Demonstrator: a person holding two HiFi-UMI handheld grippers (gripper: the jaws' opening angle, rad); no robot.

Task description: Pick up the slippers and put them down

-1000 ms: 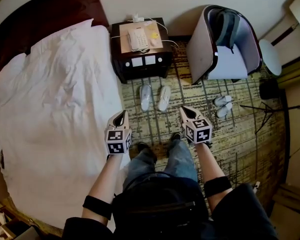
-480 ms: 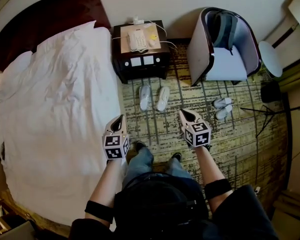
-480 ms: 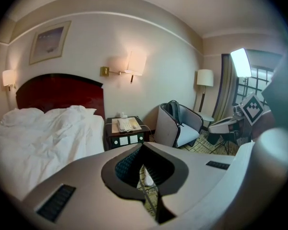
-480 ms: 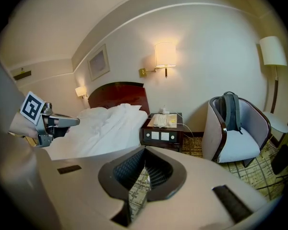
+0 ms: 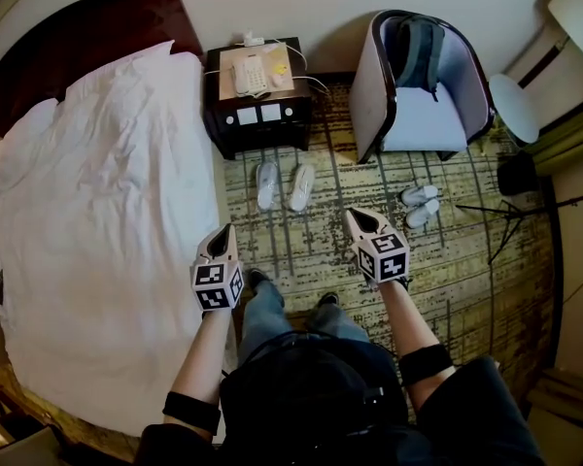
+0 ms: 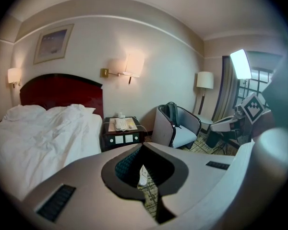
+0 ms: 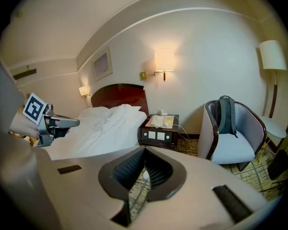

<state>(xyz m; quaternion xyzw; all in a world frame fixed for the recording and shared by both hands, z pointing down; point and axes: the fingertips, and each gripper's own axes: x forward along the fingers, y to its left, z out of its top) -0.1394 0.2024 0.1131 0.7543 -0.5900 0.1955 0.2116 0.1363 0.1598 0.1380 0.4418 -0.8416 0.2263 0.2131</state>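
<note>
Head view: one pair of white slippers (image 5: 280,185) lies side by side on the carpet (image 5: 311,250), just in front of the nightstand (image 5: 257,119). A second pair (image 5: 418,206) lies near the armchair (image 5: 423,124). Left tongs (image 5: 223,233) and right tongs (image 5: 357,218) are both closed and empty, well short of either pair. Recommended: open each set before descending, take one slipper apiece at the heel rim, and lift both level.

Left tongs (image 5: 221,236) and right tongs (image 5: 359,220), both closed, empty, angled downward.
</note>
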